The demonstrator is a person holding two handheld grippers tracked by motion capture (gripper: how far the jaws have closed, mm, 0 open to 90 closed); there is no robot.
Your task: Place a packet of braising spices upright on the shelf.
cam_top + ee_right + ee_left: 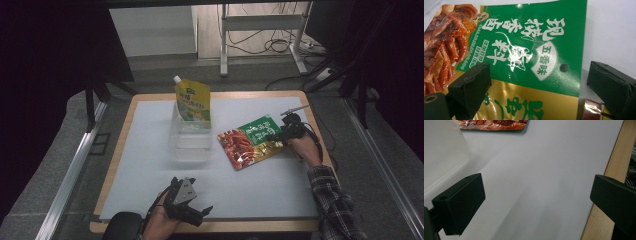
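A flat snack packet [250,140], green and gold with a red food picture, lies on the white mat right of centre. My right gripper [286,131] is at its green end. In the right gripper view the packet [524,45] lies under the right gripper [539,87], whose jaws stand wide apart: one over the packet, the other past its edge. A yellow spouted pouch [192,101] stands in a clear plastic box [191,142] at the middle. My left gripper [200,212] hangs open near the front edge over bare mat, with nothing between the jaws of the left gripper [537,200].
The white mat [150,165] covers a wooden table whose edge [614,157] runs beside the left gripper's jaw. The clear box wall [444,150] and a strip of the packet [494,124] lie ahead of it. Metal frames and cables stand beyond the table.
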